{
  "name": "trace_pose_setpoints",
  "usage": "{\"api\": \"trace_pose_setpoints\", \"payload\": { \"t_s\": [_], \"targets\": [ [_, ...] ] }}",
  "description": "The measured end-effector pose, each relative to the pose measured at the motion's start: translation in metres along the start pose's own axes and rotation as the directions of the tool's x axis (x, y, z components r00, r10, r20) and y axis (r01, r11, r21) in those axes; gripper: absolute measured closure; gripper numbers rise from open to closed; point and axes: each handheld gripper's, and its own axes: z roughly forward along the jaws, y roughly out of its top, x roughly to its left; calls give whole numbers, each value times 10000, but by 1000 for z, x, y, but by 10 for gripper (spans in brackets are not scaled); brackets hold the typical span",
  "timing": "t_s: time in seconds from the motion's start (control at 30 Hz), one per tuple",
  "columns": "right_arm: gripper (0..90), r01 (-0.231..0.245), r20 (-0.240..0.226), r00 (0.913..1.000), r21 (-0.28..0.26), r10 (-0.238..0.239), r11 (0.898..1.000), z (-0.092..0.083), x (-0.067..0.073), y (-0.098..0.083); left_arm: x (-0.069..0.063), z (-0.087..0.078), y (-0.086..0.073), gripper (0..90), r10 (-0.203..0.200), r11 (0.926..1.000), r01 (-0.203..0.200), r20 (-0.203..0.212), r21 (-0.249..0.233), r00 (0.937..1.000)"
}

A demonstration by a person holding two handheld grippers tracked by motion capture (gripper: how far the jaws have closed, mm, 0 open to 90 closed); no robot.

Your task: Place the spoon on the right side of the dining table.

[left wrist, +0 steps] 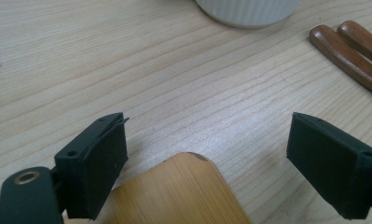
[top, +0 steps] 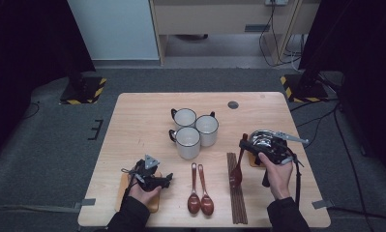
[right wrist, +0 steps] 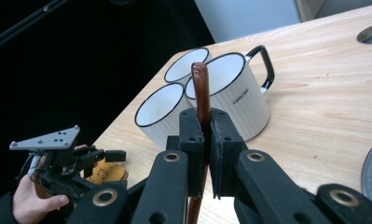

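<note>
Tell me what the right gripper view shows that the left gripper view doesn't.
Right gripper view alone: the right gripper shut on a brown spoon, three white mugs with their rims, and the left gripper in a hand. Left gripper view alone: open black pads over a bamboo coaster, and two spoon handles lying flat. Both show the wooden table and a ribbed white mug.

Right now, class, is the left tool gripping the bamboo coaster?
No: the left tool stands open, its pads apart over the bamboo coaster without pressing on it.
</note>
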Motion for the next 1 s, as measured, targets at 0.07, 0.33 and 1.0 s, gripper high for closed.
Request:
{"api": "trace_pose_setpoints", "payload": {
  "t_s": [0.07, 0.33, 1.0],
  "targets": [
    [853, 2, 23, 10000, -101, -2, 9999, 0, 0, 2, 0, 1, 0, 114, -17, 9999, 18, -42, 105, 10000],
    [852, 246, 203, 9995, -449, -237, 9987, -4, 2, 11, -2, 3, 0, 107, 87, 9991, -78, -228, 416, 9997],
    [852, 600, 559, 9970, -1097, -541, 9921, -5, 2, 29, -2, 6, 1, 0, -178, 9970, 223, -613, 741, 9980]
  ]
}}
